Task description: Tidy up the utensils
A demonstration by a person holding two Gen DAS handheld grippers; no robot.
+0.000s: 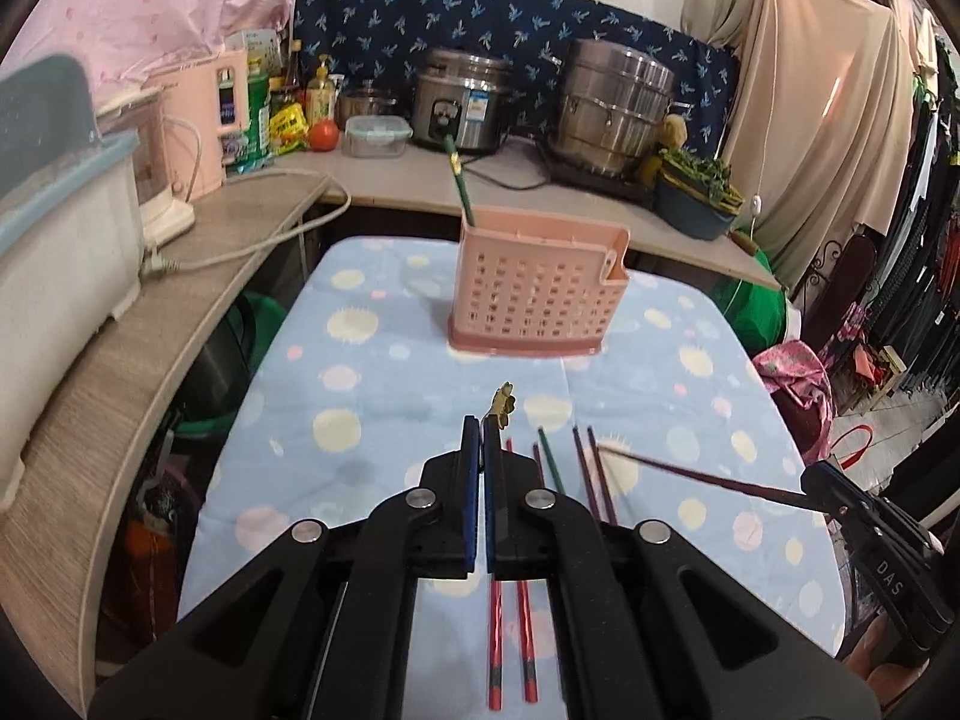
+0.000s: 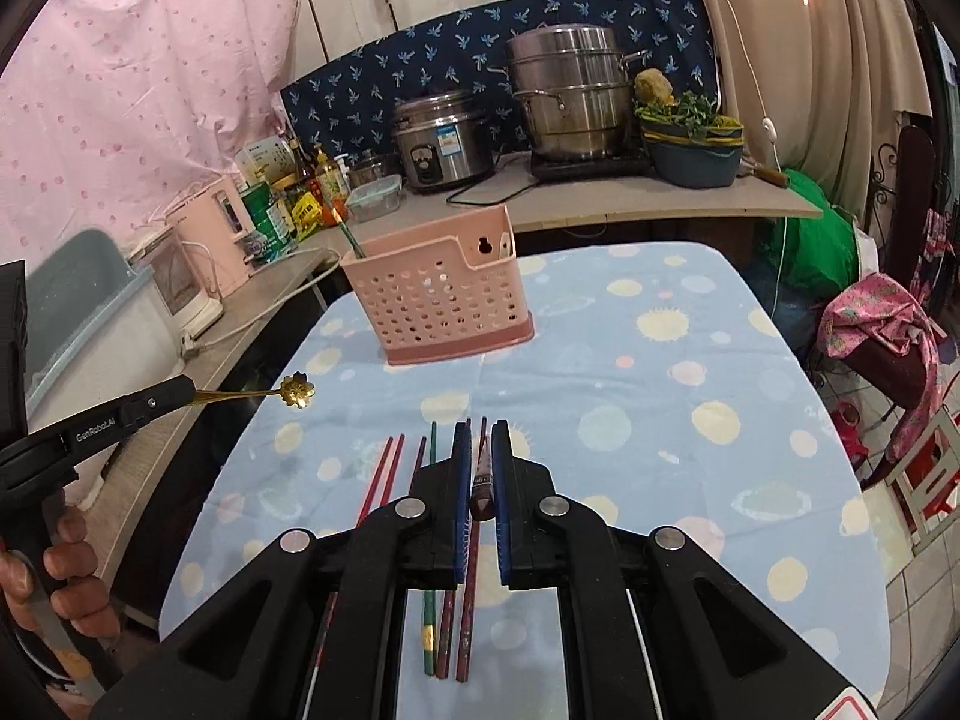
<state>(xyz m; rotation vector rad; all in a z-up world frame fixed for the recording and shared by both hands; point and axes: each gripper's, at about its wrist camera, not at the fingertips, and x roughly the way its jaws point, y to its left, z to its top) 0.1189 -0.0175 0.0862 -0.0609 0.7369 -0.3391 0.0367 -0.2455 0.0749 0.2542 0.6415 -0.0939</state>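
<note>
Left gripper (image 1: 482, 438): fingers pressed together on the handle of a gold spoon (image 2: 298, 390), blue pads almost meeting. In the left wrist view only the flower-shaped bowl shows, poking out just past the fingertips at frame centre. In the right wrist view, same spoon at left of frame, level, bowl pointing toward centre, raised off the cloth.

Right gripper (image 2: 479, 438): fingers pinching a dark maroon chopstick (image 2: 482, 480), which runs along the gap between the blue pads, butt end toward the camera, tip reaching just past the fingertips. From the left wrist view, this chopstick crosses the lower right of frame, tip toward centre, lifted over the cloth.

Pink holder (image 1: 534, 282): upright on the spotted blue tablecloth (image 1: 372, 360), upper centre of both frames, well apart from both grippers. One green chopstick (image 1: 459, 189) standing tilted in its left compartment.

Loose utensils on the cloth, low in frame, beneath and just beside the grippers:
- red chopstick pair (image 1: 510, 636), side by side, directly below the left gripper.
- green chopstick (image 1: 551, 459), just right of the left fingers.
- purple pair (image 1: 591, 468), next to the green one.

Behind the table, at top of frame: rice cooker (image 1: 459, 105) and steel steamer pot (image 1: 618, 108) on the counter.
</note>
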